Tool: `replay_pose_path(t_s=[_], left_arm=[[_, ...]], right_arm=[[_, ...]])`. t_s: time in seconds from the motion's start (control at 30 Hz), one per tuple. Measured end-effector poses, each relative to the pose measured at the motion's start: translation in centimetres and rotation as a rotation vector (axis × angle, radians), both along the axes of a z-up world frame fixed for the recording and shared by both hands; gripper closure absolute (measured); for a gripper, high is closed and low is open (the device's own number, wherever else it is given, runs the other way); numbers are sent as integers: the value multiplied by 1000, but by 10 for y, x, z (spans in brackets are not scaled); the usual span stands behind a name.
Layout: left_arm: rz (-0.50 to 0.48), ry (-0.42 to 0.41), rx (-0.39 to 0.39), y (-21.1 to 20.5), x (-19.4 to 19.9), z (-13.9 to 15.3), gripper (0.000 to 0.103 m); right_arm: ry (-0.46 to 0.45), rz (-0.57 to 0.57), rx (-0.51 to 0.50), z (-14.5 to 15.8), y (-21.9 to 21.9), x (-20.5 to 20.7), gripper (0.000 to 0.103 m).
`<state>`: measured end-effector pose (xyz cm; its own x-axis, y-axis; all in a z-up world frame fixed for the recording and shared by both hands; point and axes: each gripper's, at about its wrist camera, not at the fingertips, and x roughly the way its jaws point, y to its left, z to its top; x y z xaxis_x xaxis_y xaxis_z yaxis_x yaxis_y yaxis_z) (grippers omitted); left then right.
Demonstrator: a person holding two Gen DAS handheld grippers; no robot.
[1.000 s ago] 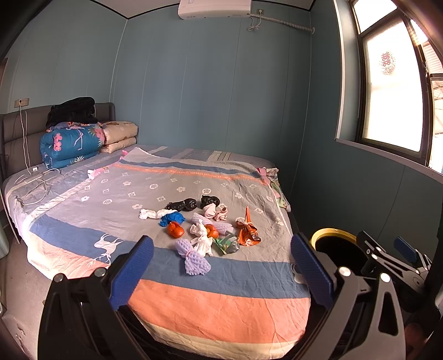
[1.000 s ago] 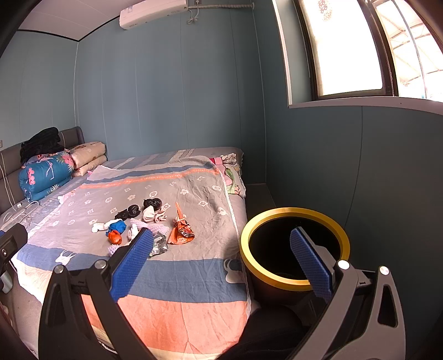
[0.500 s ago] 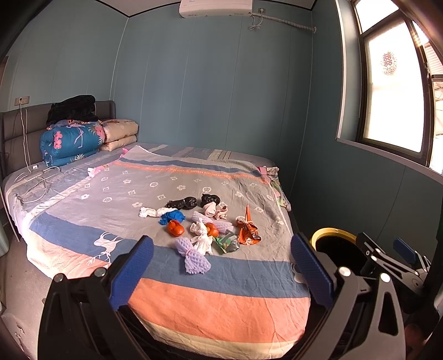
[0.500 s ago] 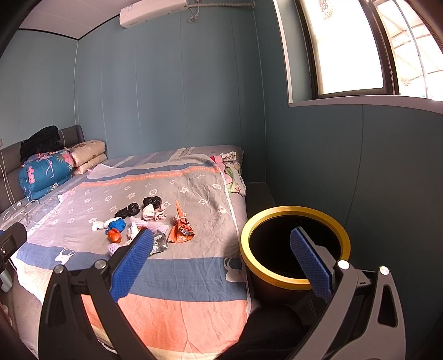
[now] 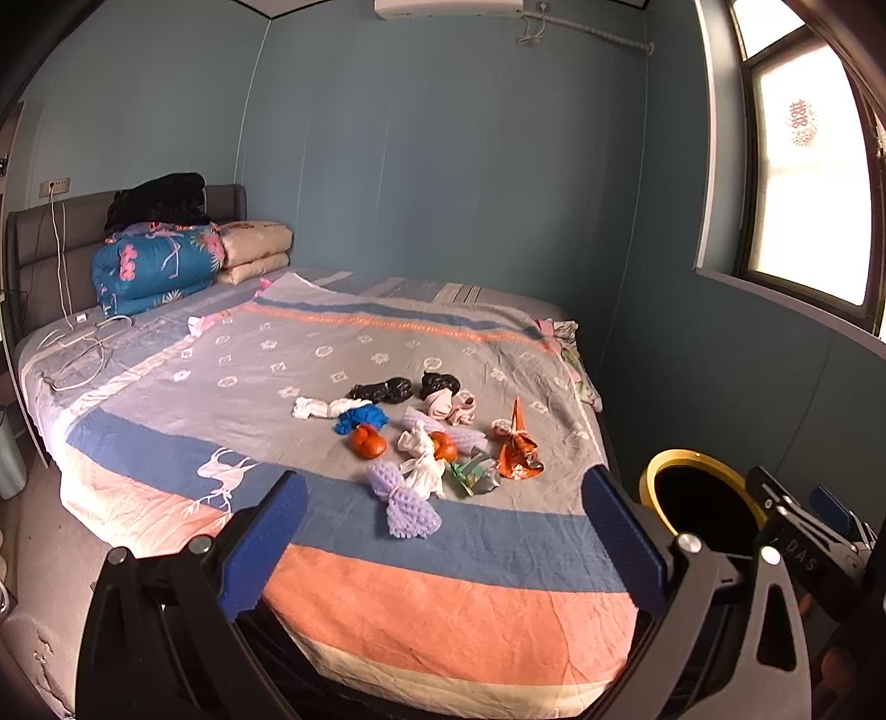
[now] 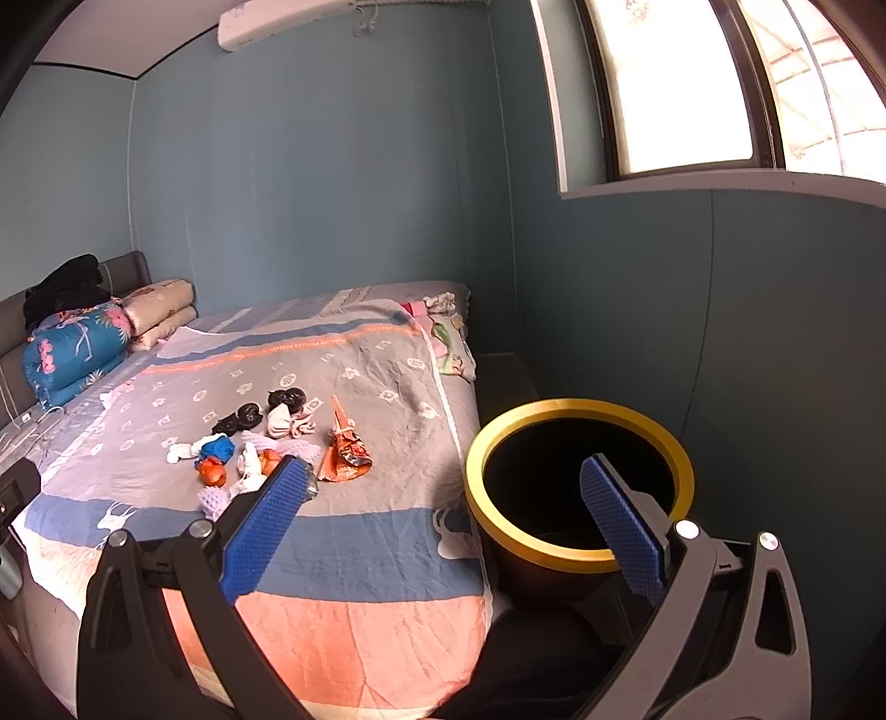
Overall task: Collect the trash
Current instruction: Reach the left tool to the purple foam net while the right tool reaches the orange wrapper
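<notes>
A bed [image 5: 387,609] fills most of the room, covered by a striped sheet in grey, blue and salmon with a white deer print near its foot. At its head a folded blue quilt [image 5: 149,266] sits with a black garment [image 5: 158,202] on top and beige pillows [image 5: 257,249] beside it; white cables [image 5: 77,343] trail across the near corner of the mattress. An air conditioner [image 6: 288,19] hangs high on the blue wall, and a window [image 5: 803,183] carries a red paper decoration whose characters are too small to read.

On the floor just beside the bed's foot corner stands a black bin [image 6: 578,487] with a yellow rim, its mouth uncovered and dark inside.

The trash [image 5: 426,437] lies in a loose cluster on the sheet toward the foot of the bed: two black bags [image 5: 382,390], white tissue [image 5: 315,409], a blue scrap [image 5: 360,418], orange peel [image 5: 366,442], a lilac foam net [image 5: 401,501], a greenish wrapper [image 5: 476,476] and an orange wrapper [image 6: 343,457] whose print is unreadable.

The left gripper [image 5: 443,543] is held over the bed's foot, jaws spread wide and holding nothing. The right gripper [image 6: 443,515] is likewise spread wide and bare, its right pad over the bin's mouth. In the left view, the right tool's body shows the letters "DAS".
</notes>
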<state>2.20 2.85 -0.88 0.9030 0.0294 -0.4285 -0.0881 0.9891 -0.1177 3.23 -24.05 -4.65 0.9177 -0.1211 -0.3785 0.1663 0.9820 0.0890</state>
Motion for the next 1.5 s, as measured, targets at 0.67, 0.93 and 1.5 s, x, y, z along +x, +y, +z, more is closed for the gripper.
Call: replay_pose_path(t_s=[0.67,0.93,1.5], left_arm=[[50,315,-25,59,121,-95,7],[14,540,-32,57,192,-152,7],[54,595,-49,63,260,-193,7]], right_arm=[[245,246,155,-38,-5,139,8],[396,248,124,-63,21,255,8],[563,299,121,-140,77,403,8]])
